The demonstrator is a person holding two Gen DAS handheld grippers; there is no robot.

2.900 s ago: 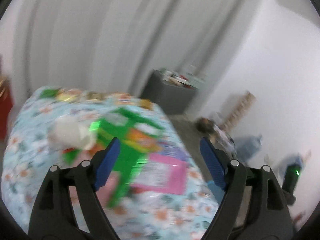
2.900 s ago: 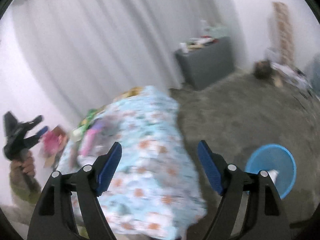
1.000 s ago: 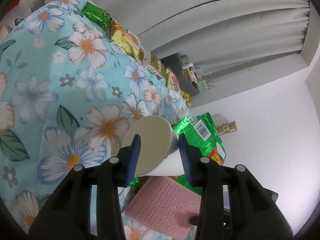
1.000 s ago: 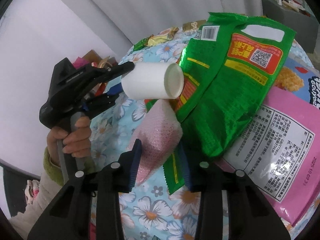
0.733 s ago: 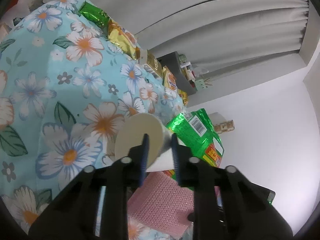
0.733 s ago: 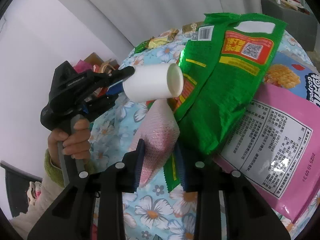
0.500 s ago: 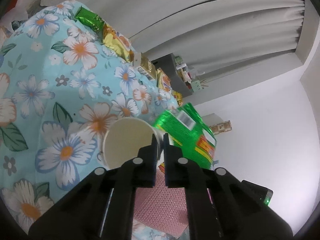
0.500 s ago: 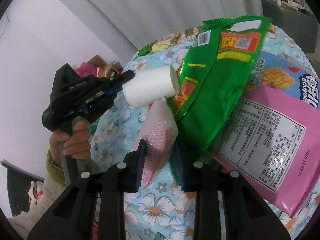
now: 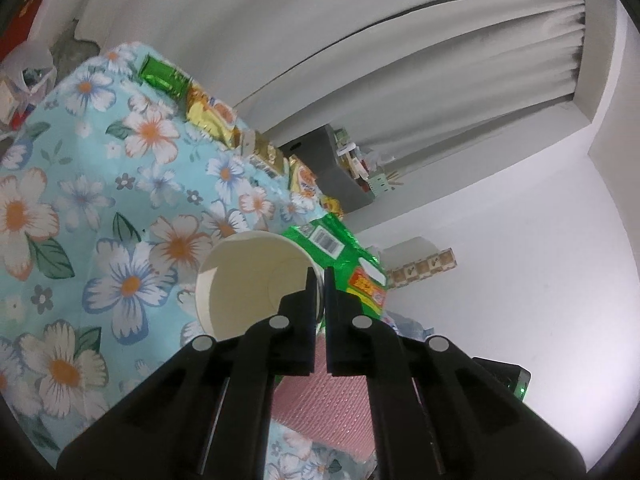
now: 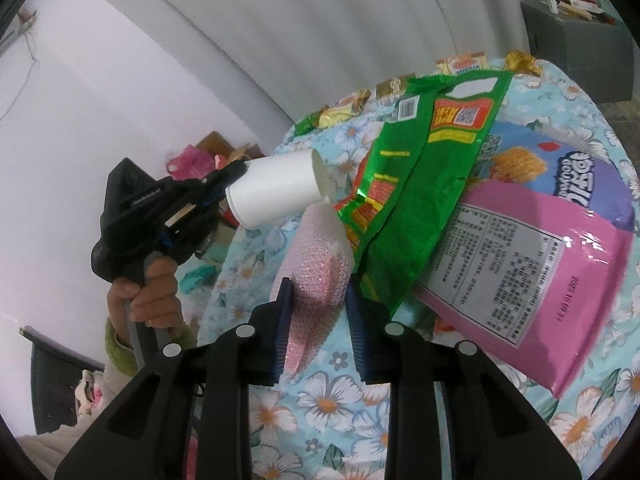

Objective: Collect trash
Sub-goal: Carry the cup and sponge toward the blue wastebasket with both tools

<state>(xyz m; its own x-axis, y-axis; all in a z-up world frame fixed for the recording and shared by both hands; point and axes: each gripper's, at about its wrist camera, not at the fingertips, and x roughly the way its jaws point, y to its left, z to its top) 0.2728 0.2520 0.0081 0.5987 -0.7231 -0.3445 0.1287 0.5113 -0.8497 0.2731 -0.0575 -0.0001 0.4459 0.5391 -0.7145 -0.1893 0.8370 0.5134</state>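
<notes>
Left wrist view: cup rim pinched; right wrist view: pink wrap gripped.

Left gripper (image 9: 318, 280) is clenched on the rim of the white cup (image 9: 248, 280), which sticks out ahead and left of its tips, mouth toward the camera, above the floral cloth (image 9: 80, 200). Right gripper (image 10: 318, 296), jaws just narrowed, clamps the pink wrap (image 10: 316, 264) between its pads; the green bag (image 10: 420, 184) lies just right and ahead.

soft, even daylight, both views sharp; strong fisheye bending and dark corners; glare on the pink packet (image 10: 516, 272) and green foil bag (image 10: 420, 184), white wall (image 9: 520, 260) overexposed
</notes>
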